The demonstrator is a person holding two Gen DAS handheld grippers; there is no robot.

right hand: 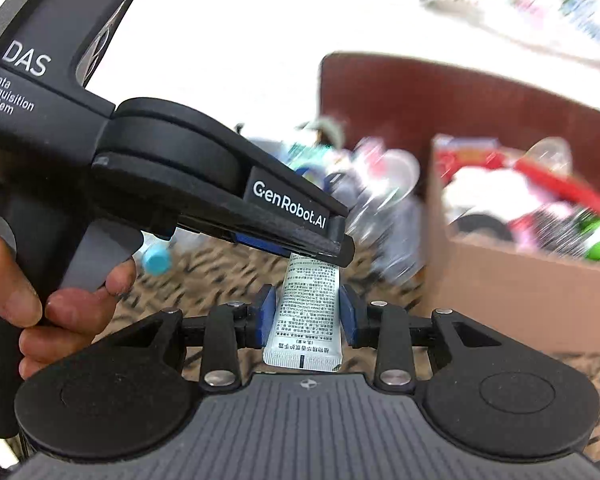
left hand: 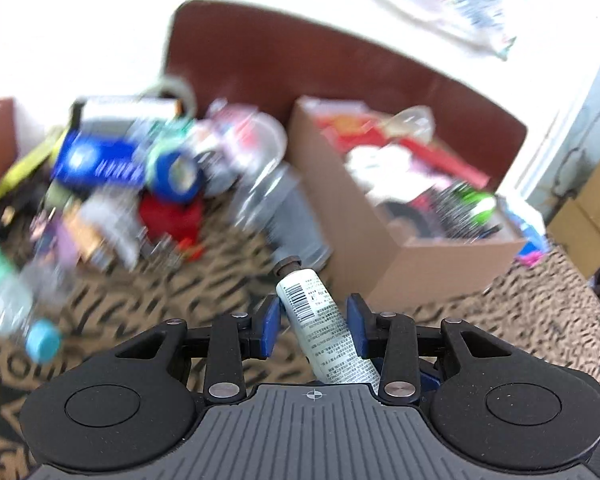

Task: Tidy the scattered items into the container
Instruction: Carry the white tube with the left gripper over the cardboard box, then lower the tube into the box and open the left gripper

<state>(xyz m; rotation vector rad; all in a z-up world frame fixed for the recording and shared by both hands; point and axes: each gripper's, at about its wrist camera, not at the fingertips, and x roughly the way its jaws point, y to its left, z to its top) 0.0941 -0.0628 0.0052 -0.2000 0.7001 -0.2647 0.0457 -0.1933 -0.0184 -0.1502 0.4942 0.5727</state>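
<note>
A white tube (left hand: 320, 316) with a dark cap and fine print lies between the blue pads of my left gripper (left hand: 315, 326); the jaws stand a little wider than the tube. In the right wrist view the same tube (right hand: 306, 312) hangs with its crimped end down between the pads of my right gripper (right hand: 307, 314), which stand close on both sides. The left gripper (right hand: 332, 248) crosses from the upper left and holds the tube's top. The cardboard box (left hand: 404, 256) stands ahead to the right, full of mixed items.
A blurred heap of scattered items (left hand: 140, 176) lies left of the box on a leopard-print cloth (left hand: 204, 292). A clear bottle with a blue cap (left hand: 16, 300) lies at far left. A brown chair back (left hand: 300, 64) stands behind. Another cardboard box (left hand: 592, 216) sits at far right.
</note>
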